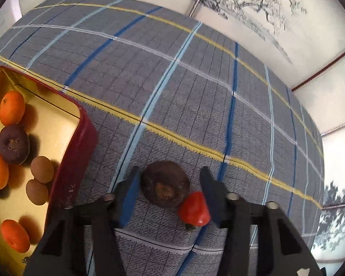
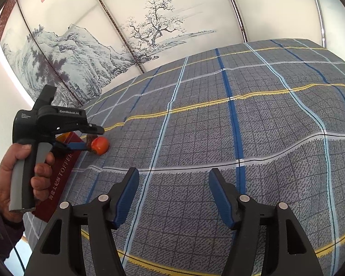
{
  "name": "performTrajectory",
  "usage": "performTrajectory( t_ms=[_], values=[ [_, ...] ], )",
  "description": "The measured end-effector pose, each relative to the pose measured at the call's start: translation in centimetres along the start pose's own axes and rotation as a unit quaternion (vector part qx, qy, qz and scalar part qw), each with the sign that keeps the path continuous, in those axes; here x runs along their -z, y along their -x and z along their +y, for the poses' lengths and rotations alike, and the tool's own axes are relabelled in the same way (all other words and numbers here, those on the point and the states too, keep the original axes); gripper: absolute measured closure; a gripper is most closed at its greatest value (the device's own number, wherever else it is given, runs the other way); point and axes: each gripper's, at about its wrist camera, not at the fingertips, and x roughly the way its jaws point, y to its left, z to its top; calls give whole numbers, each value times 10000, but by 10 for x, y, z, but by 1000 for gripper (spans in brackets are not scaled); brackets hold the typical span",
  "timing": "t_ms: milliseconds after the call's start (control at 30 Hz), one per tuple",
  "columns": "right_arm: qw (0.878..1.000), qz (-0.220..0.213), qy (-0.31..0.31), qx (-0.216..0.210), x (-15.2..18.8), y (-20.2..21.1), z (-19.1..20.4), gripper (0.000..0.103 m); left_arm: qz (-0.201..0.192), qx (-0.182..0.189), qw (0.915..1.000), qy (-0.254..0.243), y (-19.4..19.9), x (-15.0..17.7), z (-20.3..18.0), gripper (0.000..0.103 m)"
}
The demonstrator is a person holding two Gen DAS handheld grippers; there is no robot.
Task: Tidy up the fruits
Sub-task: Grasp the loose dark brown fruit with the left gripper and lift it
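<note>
Jaws on the left gripper [image 1: 170, 192] stand apart, straddling a dark brown, rough-skinned round fruit [image 1: 165, 186] that sits on the plaid cloth [image 1: 195, 96]. Whether either blue pad actually touches it I cannot tell. A red persimmon-like fruit [image 1: 194, 209] lies pressed against that dark fruit's near right side, just inside the right finger, so it crowds the gap between the pads.

To the left, near the left finger, stands a red toffee tin [image 1: 80, 151] with a gold inside. It holds three orange citrus fruits [image 1: 12, 108], a second dark brown fruit [image 1: 13, 143], two small tan round fruits [image 1: 42, 169] touching each other, and a red fruit half cut off by the frame edge. The tin's red wall rises just beside the left finger.

Jaws on the right gripper [image 2: 173, 197] are wide apart with nothing between them, hovering over bare cloth well away from the fruits. From this side the left gripper [image 2: 87, 138] shows in a hand [image 2: 23, 179], with the red fruit [image 2: 100, 145] at its fingertips and the tin's lettered side [image 2: 59, 174] below it. An ink landscape wall [image 2: 92, 46] runs behind the cloth.
</note>
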Motion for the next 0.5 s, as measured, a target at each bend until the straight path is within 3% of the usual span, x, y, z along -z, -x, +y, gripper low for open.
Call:
performTrajectory(
  t_ms=[233,500],
  values=[
    [10000,3,-42,20,0,1,-2,38,-283,256,9990,-229,13,19,4,66],
    [9999,91,-47,126,-2,-7,0,38,-1029,752,9899,-614,78,72,25,66]
  ],
)
